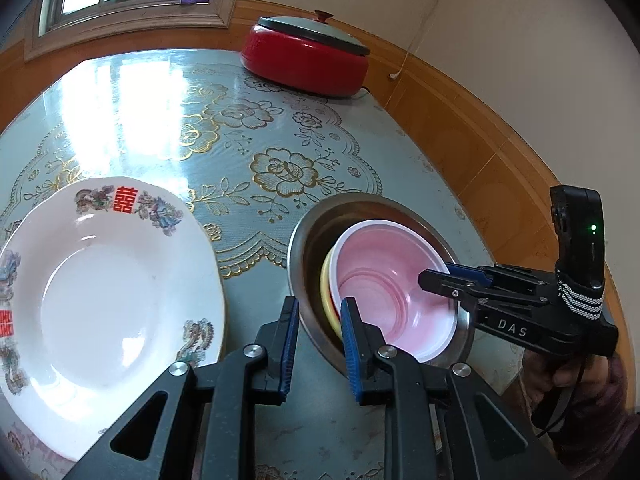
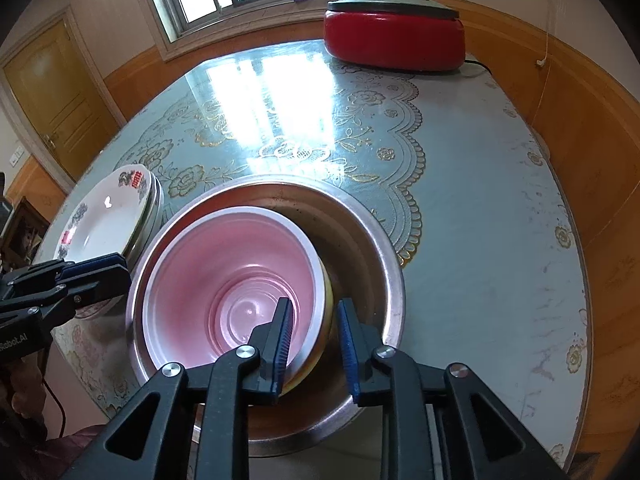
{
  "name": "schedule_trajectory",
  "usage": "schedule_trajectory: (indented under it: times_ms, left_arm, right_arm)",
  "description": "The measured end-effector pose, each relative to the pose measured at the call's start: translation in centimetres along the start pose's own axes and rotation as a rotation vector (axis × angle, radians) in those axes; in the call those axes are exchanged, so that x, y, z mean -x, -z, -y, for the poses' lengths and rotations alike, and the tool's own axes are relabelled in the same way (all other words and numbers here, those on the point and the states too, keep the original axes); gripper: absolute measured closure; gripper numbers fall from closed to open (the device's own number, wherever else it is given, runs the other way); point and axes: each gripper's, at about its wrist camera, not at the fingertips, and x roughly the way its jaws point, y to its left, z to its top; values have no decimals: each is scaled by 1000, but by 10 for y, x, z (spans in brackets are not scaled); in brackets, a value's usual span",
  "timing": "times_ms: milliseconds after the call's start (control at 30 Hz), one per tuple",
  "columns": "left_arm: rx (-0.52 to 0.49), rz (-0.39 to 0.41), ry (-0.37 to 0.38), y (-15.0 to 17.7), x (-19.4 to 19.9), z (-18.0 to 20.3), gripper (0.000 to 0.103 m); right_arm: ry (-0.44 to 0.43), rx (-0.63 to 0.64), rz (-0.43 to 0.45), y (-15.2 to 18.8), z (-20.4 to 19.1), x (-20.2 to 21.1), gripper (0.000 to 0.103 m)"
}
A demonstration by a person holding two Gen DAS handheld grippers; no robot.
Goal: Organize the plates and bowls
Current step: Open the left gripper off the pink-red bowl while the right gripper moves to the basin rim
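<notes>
Straddling the pink bowl (image 2: 236,280) rim, right gripper (image 2: 314,344) jaws apart.

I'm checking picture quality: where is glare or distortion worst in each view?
Left wrist: window glare washes out the table far-left; fisheye bends the wall. Right wrist: glare strip mid-table above the steel bowl; edges curve, corners dark.

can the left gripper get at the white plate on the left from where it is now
Probably yes. The left gripper hangs over the bare tablecloth between the white plate and the steel bowl, holding nothing, and nothing lies across the plate's near edge.
</notes>
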Motion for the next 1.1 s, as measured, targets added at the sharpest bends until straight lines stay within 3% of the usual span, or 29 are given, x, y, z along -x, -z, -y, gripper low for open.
schedule_trajectory:
  times_ms: [267, 367, 533, 733, 833, 933, 1000, 1100]
  left_arm:
    - [39, -22, -1, 15, 6, -19, 81]
    - [36, -41, 19, 18, 2, -16, 81]
    - [25, -44, 42, 15, -6, -8, 82]
    - [6, -54, 48, 9, -22, 3, 82]
    - [-15, -57, 56, 6, -29, 11, 74]
    - [-65, -16, 20, 3, -23, 20, 76]
    - [-69, 6, 44, 3, -16, 18, 74]
    - [-46, -2, 29, 2, -17, 11, 74]
  right_arm:
    - [6, -112, 80, 2, 30, 25, 80]
    - [23, -170, 76, 7, 45, 26, 80]
    - [-35, -237, 44, 15, 52, 16, 77]
    - [20, -226, 76, 14, 43, 4, 86]
    - [66, -250, 85, 9, 50, -2, 89]
    - [-1, -332, 48, 8, 66, -7, 87]
    - [-62, -405, 32, 13, 80, -9, 79]
    - [-78, -447, 41, 22, 86, -6, 74]
